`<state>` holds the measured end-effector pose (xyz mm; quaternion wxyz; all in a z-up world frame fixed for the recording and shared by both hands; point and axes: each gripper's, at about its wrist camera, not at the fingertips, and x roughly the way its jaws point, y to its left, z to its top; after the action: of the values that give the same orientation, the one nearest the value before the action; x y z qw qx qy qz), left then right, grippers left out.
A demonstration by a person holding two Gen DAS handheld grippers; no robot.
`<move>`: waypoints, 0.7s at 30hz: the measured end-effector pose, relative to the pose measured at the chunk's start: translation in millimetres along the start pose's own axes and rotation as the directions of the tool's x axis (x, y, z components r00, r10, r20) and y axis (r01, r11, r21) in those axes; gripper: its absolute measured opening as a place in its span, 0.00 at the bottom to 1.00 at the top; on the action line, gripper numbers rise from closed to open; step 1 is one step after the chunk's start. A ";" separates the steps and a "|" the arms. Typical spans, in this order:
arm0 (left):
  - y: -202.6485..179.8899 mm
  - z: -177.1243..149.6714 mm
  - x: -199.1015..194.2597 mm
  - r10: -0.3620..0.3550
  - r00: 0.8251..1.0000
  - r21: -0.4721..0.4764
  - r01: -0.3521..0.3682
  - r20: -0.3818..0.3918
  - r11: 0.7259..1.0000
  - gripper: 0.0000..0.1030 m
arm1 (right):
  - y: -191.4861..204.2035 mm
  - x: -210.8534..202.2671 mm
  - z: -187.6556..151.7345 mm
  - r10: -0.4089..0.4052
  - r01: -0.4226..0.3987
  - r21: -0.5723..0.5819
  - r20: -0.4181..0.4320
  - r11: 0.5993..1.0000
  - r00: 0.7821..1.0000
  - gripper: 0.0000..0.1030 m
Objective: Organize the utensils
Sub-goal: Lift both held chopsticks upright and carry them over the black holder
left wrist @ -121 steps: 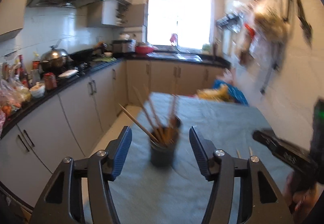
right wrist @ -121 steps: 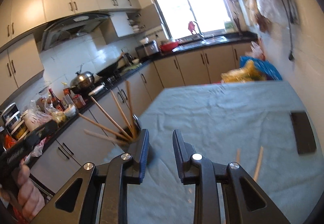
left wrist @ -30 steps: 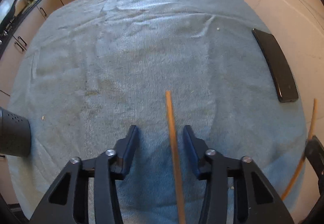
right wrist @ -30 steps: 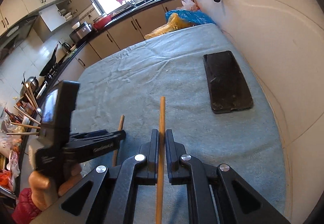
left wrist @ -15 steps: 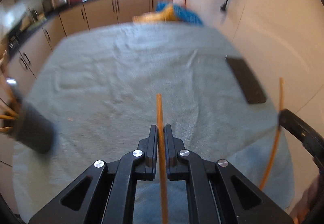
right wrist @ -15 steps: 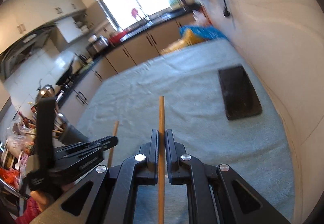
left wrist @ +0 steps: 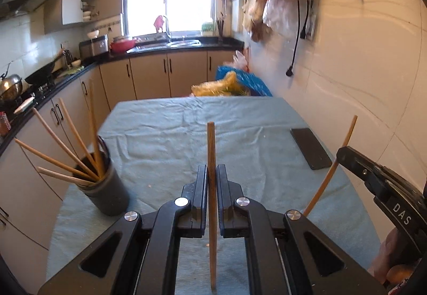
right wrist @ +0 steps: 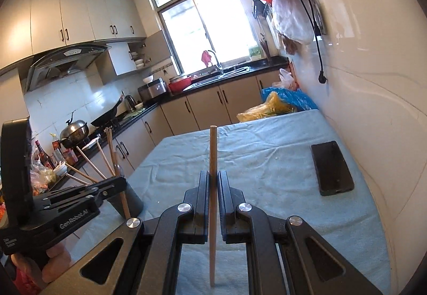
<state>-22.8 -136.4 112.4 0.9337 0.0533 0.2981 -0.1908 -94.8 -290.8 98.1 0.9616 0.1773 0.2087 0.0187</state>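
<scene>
1. Chopstick (left wrist: 210, 150), thin, stiff and light, is held above the desk (left wrist: 165, 134) in the closed left gripper (left wrist: 211, 177) jaws.
2. A second chopstick (right wrist: 212, 156) is pinched mid-length by the right gripper (right wrist: 212, 183).
3. Grip near the middle is judged steadiest for the holder (left wrist: 106, 193).

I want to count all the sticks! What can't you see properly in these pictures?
- Left wrist view: the left gripper's chopstick is partly hidden by its closed fingers.
- Right wrist view: the black holder is half covered by the left gripper.
- Both views: inside the holder is hidden by its wall, so stick bottoms don't show.
- Countertop bottles: too small to read.
</scene>
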 end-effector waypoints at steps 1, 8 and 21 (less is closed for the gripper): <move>3.0 0.3 -2.8 0.001 1.000 -0.001 -0.001 0.008 1.000 0.06 | 2.8 -0.1 0.5 0.001 -0.001 -0.003 -0.001 1.000 1.000 0.06; 21.0 -1.3 -6.1 0.010 1.000 -0.034 -0.010 0.007 0.999 0.06 | 19.3 2.7 3.5 0.001 -0.001 -0.031 0.000 1.000 1.000 0.06; 39.9 1.9 -20.9 0.028 0.999 -0.067 -0.026 0.033 0.997 0.06 | 36.7 8.0 12.6 0.026 -0.026 -0.063 0.001 0.998 1.000 0.06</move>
<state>-22.0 -93.3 125.5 0.9425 0.0230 0.2875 -0.1691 -81.0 -259.8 118.5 0.9666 0.1497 0.2047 0.0376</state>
